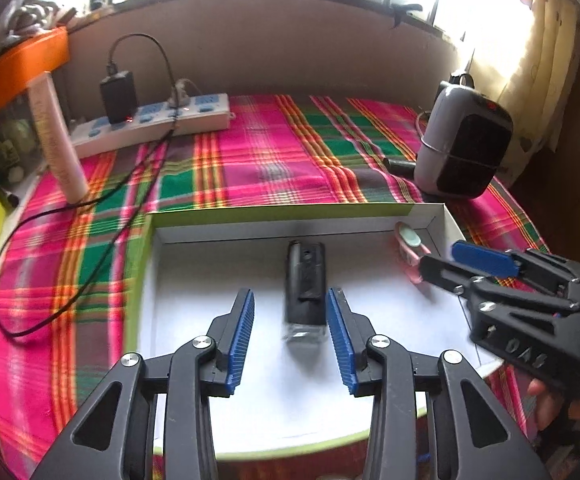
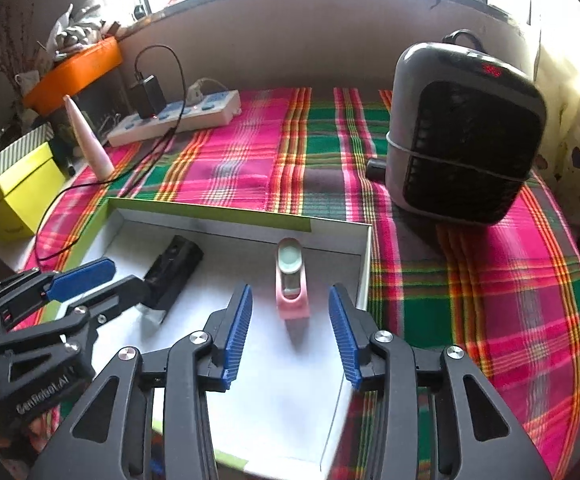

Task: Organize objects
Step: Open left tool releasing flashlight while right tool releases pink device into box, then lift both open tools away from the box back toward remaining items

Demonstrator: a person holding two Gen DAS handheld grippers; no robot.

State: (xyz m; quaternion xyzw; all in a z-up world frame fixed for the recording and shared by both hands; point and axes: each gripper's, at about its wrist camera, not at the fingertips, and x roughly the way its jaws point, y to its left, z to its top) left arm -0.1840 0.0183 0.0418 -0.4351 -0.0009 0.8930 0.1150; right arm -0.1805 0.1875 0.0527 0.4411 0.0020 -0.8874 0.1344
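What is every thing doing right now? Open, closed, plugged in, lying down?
left gripper: jaws open, around nothing.
right gripper: jaws open, holding nothing.
white box: open, no lid on.
black device: lying flat in the box.
pink device: lying flat in the box.
power strip: black charger plugged in.
heater: upright, red display lit.
pink tube: standing upright.
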